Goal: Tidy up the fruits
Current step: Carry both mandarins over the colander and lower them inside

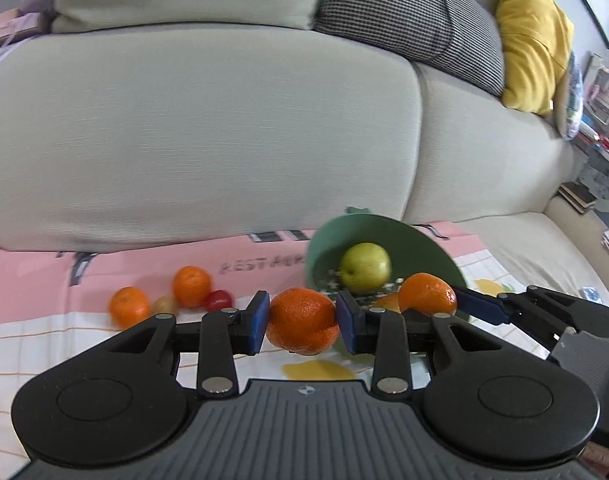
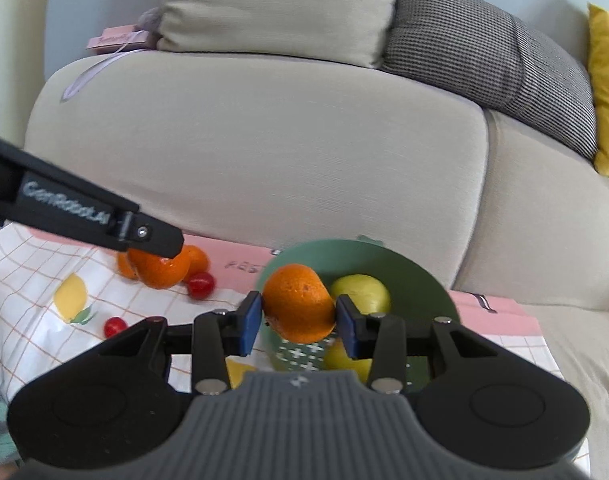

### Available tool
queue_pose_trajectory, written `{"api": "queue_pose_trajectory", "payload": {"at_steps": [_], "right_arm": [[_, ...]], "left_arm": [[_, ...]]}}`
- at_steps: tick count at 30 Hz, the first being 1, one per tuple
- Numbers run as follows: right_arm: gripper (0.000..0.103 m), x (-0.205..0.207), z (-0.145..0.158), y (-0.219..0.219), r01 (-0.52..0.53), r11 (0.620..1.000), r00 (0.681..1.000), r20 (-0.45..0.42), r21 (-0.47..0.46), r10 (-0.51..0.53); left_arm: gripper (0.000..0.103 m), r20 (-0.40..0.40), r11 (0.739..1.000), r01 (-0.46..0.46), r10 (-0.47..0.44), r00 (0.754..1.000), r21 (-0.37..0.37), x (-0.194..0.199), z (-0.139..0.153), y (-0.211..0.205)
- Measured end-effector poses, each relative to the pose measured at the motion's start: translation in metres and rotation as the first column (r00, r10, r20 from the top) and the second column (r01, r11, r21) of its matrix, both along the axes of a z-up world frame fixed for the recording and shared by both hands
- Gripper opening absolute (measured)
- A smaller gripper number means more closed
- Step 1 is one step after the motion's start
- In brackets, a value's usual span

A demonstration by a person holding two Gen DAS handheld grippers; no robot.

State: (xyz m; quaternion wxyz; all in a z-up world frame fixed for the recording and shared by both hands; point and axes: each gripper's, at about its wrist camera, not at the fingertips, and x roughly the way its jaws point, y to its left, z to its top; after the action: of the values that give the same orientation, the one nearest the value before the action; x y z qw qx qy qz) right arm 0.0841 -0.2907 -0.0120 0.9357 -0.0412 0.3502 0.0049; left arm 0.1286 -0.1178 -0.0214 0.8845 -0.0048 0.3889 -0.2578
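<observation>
My left gripper (image 1: 303, 318) is shut on an orange mandarin (image 1: 302, 320), held above the cloth. Just right of it, a finger (image 1: 480, 307) of the right gripper carries a second mandarin (image 1: 426, 294) at the rim of a green bowl (image 1: 420, 248). A green apple (image 1: 365, 267) lies in that bowl. In the right wrist view my right gripper (image 2: 300, 320) is shut on its mandarin (image 2: 300, 302) over the bowl (image 2: 416, 276), in front of the apple (image 2: 362, 288). A second yellow-green fruit (image 2: 344, 356) shows lower in the bowl.
Two loose mandarins (image 1: 129, 306) (image 1: 191, 285), a red tomato (image 1: 219, 300) and a small yellowish fruit (image 1: 165, 304) lie on the pink and white checked cloth (image 1: 64, 344). Another red tomato (image 2: 115, 326) lies nearer. A beige sofa back (image 1: 204, 140) with cushions rises right behind.
</observation>
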Motion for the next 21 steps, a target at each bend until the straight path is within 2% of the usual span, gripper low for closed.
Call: {"api": "queue_pose_trajectory", "payload": {"at_steps": [5, 11, 21], "right_arm": [[0.038, 0.011, -0.003, -0.034, 0.035, 0.998, 0.998, -0.046, 0.053, -0.033], [0.038, 0.030, -0.011, -0.066, 0.068, 0.987, 0.991, -0.124, 0.143, -0.050], [0.038, 0.057, -0.033, -0.089, 0.040, 0.996, 0.982, -0.188, 0.083, -0.024]], "left_arm": [[0.040, -0.036, 0.999, 0.049, -0.049, 0.998, -0.024, 0.013, 0.000, -0.025], [0.040, -0.064, 0.994, 0.112, -0.111, 0.992, 0.009, 0.032, -0.005, -0.057], [0.040, -0.106, 0.970, 0.201, -0.187, 0.977, 0.136, 0.049, -0.032, -0.090]]}}
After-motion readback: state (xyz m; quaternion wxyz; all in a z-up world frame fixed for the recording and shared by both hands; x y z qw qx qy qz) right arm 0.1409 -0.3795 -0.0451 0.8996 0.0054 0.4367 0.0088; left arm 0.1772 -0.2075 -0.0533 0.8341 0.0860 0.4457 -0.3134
